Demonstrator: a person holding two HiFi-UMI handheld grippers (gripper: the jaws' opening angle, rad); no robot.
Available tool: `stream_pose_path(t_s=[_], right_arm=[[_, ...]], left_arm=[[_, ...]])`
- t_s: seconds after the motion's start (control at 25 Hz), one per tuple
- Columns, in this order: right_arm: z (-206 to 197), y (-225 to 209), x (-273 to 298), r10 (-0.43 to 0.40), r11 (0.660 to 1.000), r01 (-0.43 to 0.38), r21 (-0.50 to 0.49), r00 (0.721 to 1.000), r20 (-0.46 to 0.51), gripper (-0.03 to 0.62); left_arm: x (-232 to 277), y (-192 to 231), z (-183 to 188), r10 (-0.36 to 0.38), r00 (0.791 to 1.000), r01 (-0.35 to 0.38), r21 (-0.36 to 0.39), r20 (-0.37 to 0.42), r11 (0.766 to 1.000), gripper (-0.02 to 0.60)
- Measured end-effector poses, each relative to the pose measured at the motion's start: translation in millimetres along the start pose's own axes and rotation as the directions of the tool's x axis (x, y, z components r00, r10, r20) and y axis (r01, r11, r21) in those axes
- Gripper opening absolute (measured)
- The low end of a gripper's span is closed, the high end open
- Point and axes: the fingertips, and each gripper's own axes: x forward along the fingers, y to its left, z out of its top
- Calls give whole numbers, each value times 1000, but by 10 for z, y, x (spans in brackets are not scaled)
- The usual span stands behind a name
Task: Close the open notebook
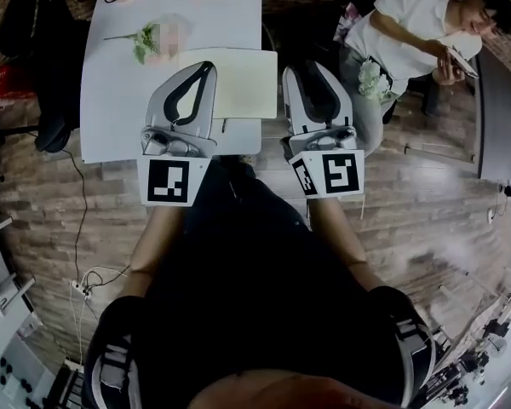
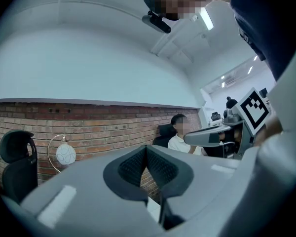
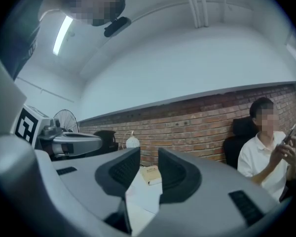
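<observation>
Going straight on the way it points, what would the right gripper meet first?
Nothing close. The right gripper, jaws apart, points level over the table; the first thing in line is the small tan book far along it, though the gripper may pass above it.

Notebook lies on table, flower beyond it.
</observation>
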Motion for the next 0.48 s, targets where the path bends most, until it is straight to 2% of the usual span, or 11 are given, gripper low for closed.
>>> stream_pose_path(t_s=[0.2,0.48], right_arm=[[-246,-39,-48,-28,1000,28,14,1000,6,80],[-818,25,-86,-41,998,44,48,997,-70,80]], left_arm=[[57,-51,-237,-48,999,48,2,-18,999,6],[98,-132,-622,-129,990,129,2,-55,992,6]])
